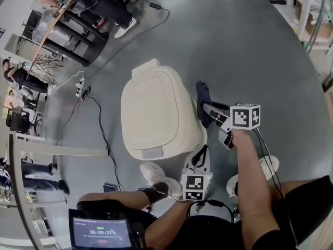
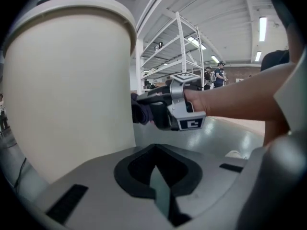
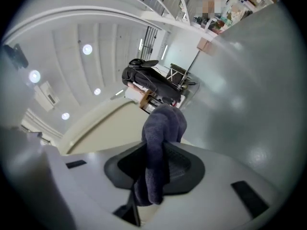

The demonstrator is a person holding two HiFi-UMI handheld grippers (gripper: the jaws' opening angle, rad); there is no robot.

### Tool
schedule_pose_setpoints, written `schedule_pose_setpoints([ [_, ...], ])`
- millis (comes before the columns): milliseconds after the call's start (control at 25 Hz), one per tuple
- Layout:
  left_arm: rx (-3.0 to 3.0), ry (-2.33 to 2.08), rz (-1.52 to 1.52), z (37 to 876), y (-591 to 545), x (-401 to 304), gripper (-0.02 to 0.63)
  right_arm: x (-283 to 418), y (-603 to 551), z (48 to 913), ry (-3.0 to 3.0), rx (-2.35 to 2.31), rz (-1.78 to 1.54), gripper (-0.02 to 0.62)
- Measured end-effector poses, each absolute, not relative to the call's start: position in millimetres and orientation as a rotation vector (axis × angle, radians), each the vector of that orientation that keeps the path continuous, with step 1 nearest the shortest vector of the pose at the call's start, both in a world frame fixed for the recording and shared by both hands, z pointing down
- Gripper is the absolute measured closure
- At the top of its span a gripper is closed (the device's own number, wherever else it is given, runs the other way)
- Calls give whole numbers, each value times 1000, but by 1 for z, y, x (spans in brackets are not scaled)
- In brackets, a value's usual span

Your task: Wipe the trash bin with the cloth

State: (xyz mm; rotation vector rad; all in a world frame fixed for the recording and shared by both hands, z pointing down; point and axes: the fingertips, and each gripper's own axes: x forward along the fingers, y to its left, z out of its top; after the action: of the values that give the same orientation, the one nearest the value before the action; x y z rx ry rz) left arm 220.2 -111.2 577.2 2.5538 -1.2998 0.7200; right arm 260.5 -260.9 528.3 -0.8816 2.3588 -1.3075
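Your right gripper (image 1: 210, 110) is clamped on the dark blue-grey cloth (image 1: 201, 94). In the right gripper view the fabric fills the gap between the jaws, with a bunched fold standing up past the tips and a tail hanging back toward the camera. From the head view, that cloth sits against the right side wall of the cream trash bin (image 1: 158, 113), near its upper edge, so the bin lies just to the left of the gripper, with the cloth between them. The bin stands on the grey floor (image 1: 250, 46) with its lid closed.

Your left gripper (image 1: 201, 154) has its jaws drawn together with nothing between them. It hangs low by the bin's near right corner, close to the wall; whether it touches cannot be made out. In the left gripper view the bin's pale side fills the left half of the picture, and your right gripper shows beyond it, pressing the cloth to that side.
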Motion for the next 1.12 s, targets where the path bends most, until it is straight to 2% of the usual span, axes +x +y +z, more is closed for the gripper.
schedule_pose_setpoints([
  [240,2563,-1292,713,576,-111,222,606,254,-263,455,2459,-716,-1128,506],
  [400,2567,-1281,717,578,-108,225,606,239,-262,447,2572,-704,-1101,507],
  [720,2542,-1257,746,589,-105,225,606,231,-268,474,2433,-685,-1272,508],
  [1120,2544,-1200,783,604,-98,235,606,230,-271,561,2351,-843,-1475,508],
])
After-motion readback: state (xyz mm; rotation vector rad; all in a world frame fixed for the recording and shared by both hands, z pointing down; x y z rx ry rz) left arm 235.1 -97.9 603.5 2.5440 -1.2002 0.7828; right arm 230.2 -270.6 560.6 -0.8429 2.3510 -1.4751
